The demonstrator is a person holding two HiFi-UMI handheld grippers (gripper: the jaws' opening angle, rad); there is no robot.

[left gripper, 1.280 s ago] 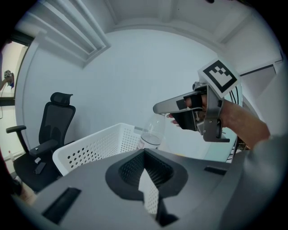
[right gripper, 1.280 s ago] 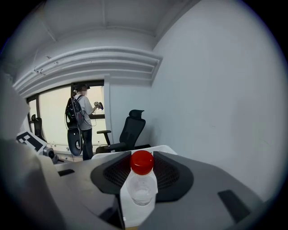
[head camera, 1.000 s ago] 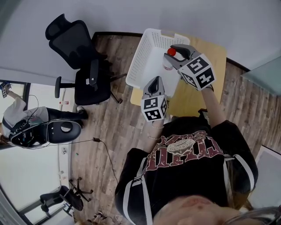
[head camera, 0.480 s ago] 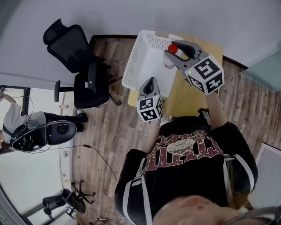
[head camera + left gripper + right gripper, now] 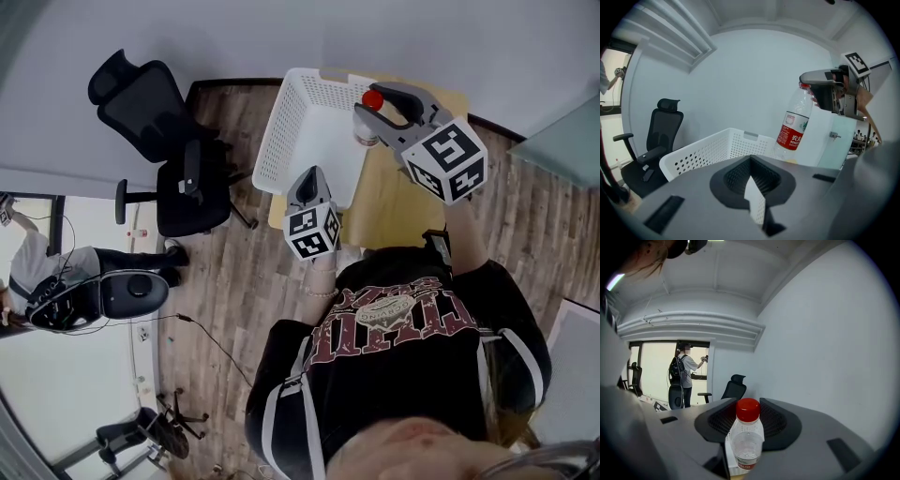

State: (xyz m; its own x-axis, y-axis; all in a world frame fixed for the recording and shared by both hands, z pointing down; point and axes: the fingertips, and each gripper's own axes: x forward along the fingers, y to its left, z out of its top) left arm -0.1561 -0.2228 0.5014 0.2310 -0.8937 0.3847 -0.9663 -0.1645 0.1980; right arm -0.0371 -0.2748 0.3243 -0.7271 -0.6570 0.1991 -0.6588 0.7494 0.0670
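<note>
Right fingers (image 5: 780,425): clamped on bottle (image 5: 746,446), upright.
Left fingers (image 5: 733,180): closed together, empty.
Place: bottle beside basket (image 5: 300,131), tabletop (image 5: 394,202) far edge.

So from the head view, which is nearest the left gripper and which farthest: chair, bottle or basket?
1. Basket: straight ahead, its near wall between the jaws.
2. Bottle: to the right, by the basket's far corner.
3. Chair: off to the left, down on the floor.
</note>
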